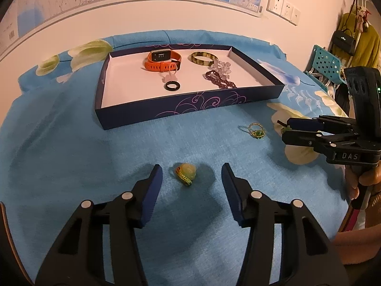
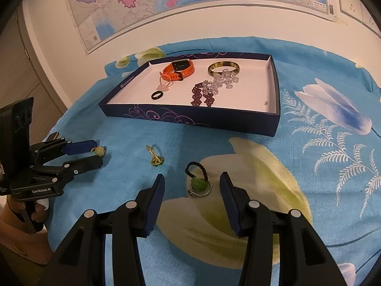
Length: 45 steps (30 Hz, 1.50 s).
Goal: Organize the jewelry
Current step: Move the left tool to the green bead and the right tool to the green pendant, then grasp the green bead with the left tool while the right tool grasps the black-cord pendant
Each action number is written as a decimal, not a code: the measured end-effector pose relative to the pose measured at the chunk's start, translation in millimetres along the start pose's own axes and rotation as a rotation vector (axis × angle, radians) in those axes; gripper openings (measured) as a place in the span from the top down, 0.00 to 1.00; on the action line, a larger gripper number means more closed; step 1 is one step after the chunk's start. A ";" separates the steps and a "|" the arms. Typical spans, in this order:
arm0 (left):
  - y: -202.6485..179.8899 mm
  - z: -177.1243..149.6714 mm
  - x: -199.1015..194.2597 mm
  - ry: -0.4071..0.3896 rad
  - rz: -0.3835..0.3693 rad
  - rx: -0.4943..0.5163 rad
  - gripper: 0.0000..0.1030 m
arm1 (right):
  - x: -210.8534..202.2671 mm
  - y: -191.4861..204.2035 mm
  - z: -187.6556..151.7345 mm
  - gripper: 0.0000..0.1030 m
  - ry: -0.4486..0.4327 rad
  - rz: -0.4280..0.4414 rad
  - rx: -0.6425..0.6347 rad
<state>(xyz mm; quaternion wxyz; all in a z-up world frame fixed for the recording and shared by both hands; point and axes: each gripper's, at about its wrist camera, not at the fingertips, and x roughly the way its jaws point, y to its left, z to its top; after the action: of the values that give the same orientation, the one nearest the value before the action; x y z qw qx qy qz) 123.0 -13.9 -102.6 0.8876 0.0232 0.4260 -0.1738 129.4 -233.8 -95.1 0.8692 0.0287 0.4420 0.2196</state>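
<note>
A dark blue tray (image 1: 190, 106) (image 2: 190, 119) on the blue cloth holds an orange watch (image 1: 162, 59) (image 2: 178, 70), a bangle (image 1: 204, 58) (image 2: 223, 68), clear and purple bead strands (image 1: 220, 76) (image 2: 202, 94) and a black ring (image 1: 172, 86) (image 2: 157, 95). My left gripper (image 1: 191, 172) (image 2: 98, 153) is open around a yellow-green bead pendant (image 1: 187, 172) (image 2: 99, 151) on the cloth. My right gripper (image 2: 191, 183) (image 1: 283, 128) is open around a green-stone ring with a black bead loop (image 2: 198, 182). A gold ring (image 1: 256, 130) (image 2: 155, 158) lies between the grippers.
The cloth (image 1: 71, 155) with flower prints covers the surface against a wall with maps (image 2: 142, 4). A teal chair (image 1: 326, 64) and hanging bags (image 1: 345, 38) stand at the right in the left wrist view.
</note>
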 end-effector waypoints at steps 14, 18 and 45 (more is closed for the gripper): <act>0.8 -0.1 3.6 0.011 0.007 -0.015 0.67 | 2.4 3.7 -0.3 0.62 -0.012 -0.045 -0.026; 2.0 -0.3 3.5 0.010 0.010 -0.019 0.70 | 2.9 3.7 0.0 0.69 -0.012 -0.063 -0.033; 6.0 -0.6 2.3 0.007 -0.010 -0.037 0.70 | -17.1 -34.8 3.0 0.94 -0.061 0.104 0.167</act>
<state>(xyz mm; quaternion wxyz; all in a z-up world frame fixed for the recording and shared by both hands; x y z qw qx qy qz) 125.9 -8.8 -105.4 0.8855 0.0054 0.4323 -0.1704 135.4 -271.7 -88.8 0.8643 0.1304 0.4301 0.2258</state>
